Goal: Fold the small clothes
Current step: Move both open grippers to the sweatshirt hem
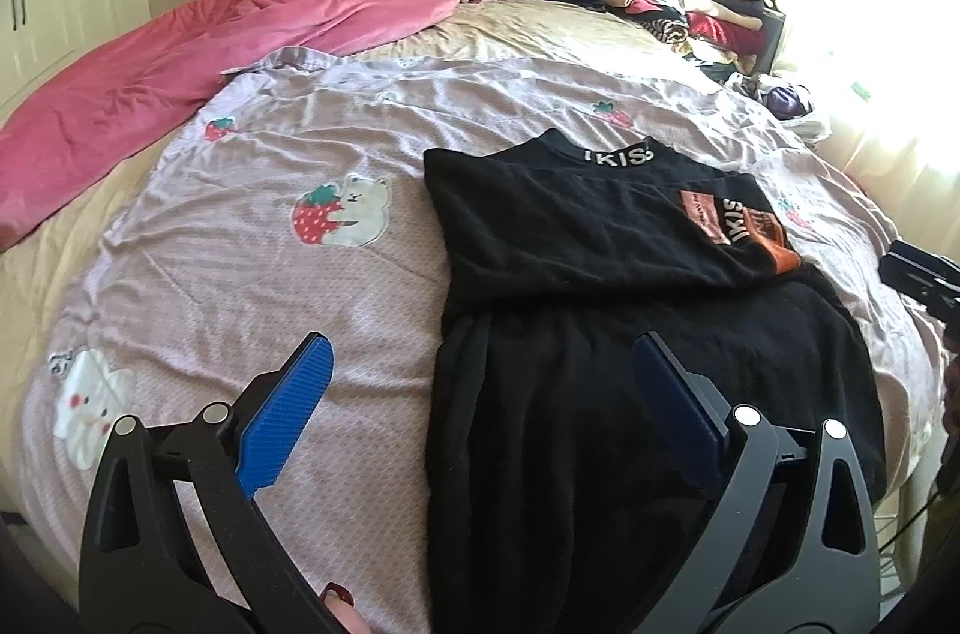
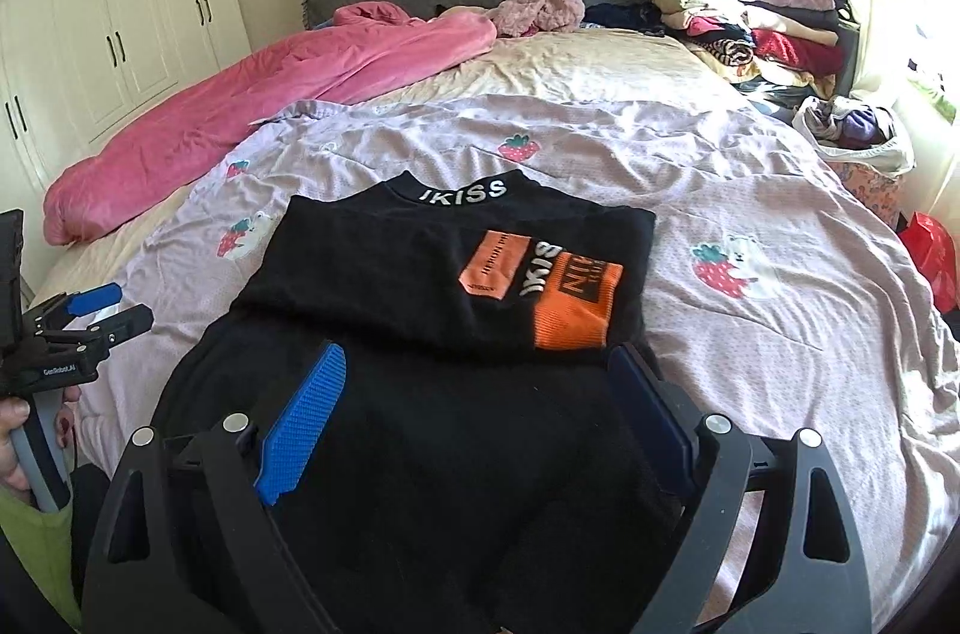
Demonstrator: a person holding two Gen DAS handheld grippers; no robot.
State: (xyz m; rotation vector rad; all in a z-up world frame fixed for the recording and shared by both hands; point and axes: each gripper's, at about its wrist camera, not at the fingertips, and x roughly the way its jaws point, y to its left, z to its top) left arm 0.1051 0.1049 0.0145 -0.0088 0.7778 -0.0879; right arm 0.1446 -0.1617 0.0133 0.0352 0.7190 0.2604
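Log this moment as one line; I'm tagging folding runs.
stage: mid-fold | black top: sleeves folded in, flat on bed | left hand-held gripper: open, empty | right hand-held gripper: open, above hem

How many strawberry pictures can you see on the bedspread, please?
4 strawberries: two small beyond the black shirt, one bigger on each side; the shirt may hide more.

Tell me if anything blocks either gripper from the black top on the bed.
Nothing visible does. The black top lies flat on the lilac bedspread; the right gripper is open directly over its near half, and the left gripper is open at its left edge.
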